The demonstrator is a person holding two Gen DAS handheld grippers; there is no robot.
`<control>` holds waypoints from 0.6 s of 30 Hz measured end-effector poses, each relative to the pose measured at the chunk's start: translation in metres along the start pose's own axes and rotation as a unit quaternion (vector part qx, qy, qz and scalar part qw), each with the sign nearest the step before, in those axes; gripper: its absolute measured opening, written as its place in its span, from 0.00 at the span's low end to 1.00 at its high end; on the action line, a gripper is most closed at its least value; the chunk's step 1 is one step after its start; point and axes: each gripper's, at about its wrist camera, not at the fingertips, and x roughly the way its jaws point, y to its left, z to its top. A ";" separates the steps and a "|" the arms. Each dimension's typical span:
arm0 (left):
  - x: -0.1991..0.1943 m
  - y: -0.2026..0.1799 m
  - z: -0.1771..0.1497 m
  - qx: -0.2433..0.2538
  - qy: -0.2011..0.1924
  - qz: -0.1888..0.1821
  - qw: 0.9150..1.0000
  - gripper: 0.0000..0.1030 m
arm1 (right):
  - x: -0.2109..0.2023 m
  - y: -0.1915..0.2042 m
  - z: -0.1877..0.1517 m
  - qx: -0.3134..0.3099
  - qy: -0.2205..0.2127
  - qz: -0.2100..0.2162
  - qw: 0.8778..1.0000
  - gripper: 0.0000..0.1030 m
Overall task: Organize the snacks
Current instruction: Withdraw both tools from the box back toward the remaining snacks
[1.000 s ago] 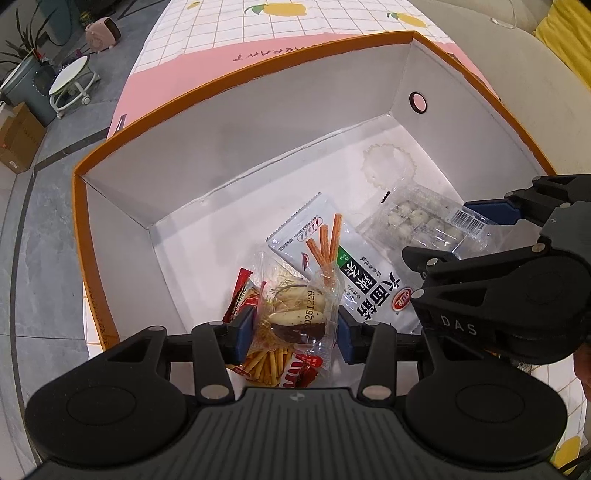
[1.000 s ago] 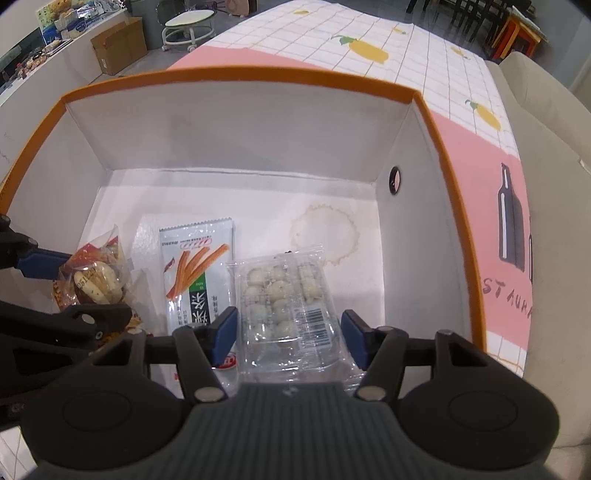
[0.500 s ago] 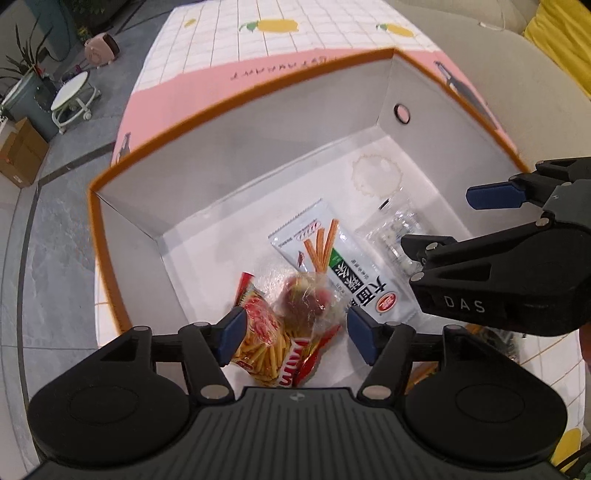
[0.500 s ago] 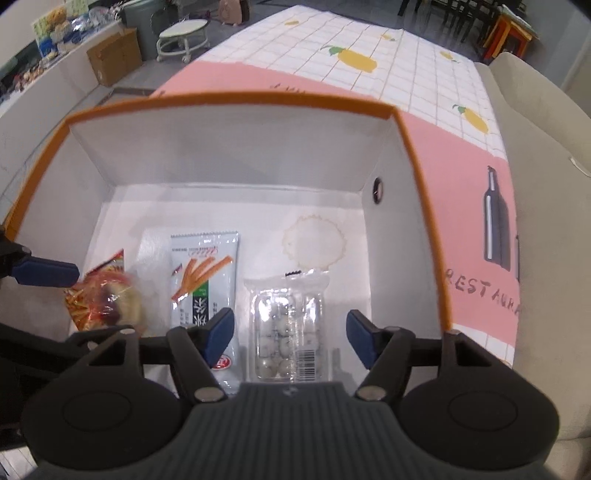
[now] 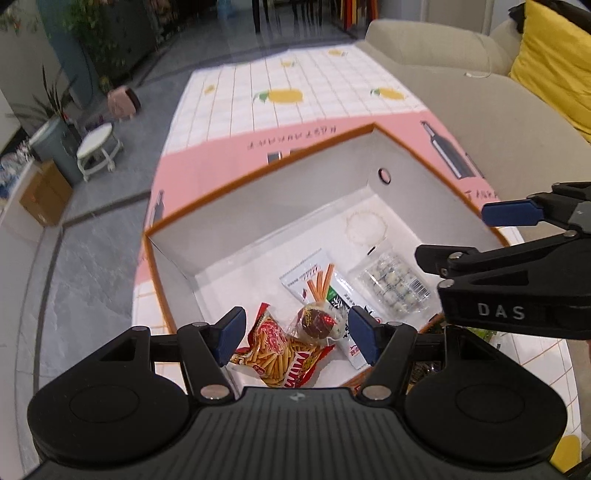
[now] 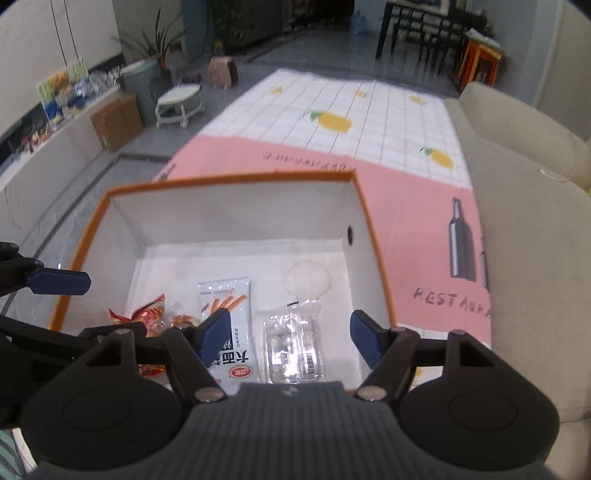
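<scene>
While both tools hang empty, the right (image 6: 288, 334) opening, the tablecloth (image 6: 388, 110) meets a beige sofa (image 6: 535, 229).

This looks like a home living room; a beige sofa (image 6: 524, 206) runs along the right side, with a yellow cushion (image 5: 554, 62) resting on it; the surface in front of it wears a tablecloth (image 6: 369, 122) of white grid, lemon prints and a pink band with bottle drawings; the floor (image 5: 85, 258) is grey stone tile with dark seams; a small round white stool (image 6: 180, 101) stands near potted plants (image 6: 155, 44) and a grey bin (image 6: 142, 86); a cardboard carton (image 6: 116, 120) sits beside a low white counter (image 6: 44, 147) crowded with small packets; dark dining chairs and a table (image 6: 424, 33) stand at the far end, by a bright orange stool (image 6: 480, 62).
</scene>
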 end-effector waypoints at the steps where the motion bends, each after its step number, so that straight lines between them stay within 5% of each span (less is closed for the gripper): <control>1: -0.005 -0.002 -0.003 0.003 -0.011 0.005 1.000 0.73 | -0.007 0.000 -0.003 0.003 -0.007 -0.004 1.000 0.68; 11: -0.052 -0.013 -0.037 -0.023 -0.084 0.015 0.996 0.72 | -0.070 -0.020 -0.059 0.062 -0.062 -0.021 0.996 0.70; 18: -0.074 -0.017 -0.071 -0.071 -0.096 0.008 0.993 0.71 | -0.095 -0.025 -0.111 0.093 -0.065 -0.044 0.993 0.71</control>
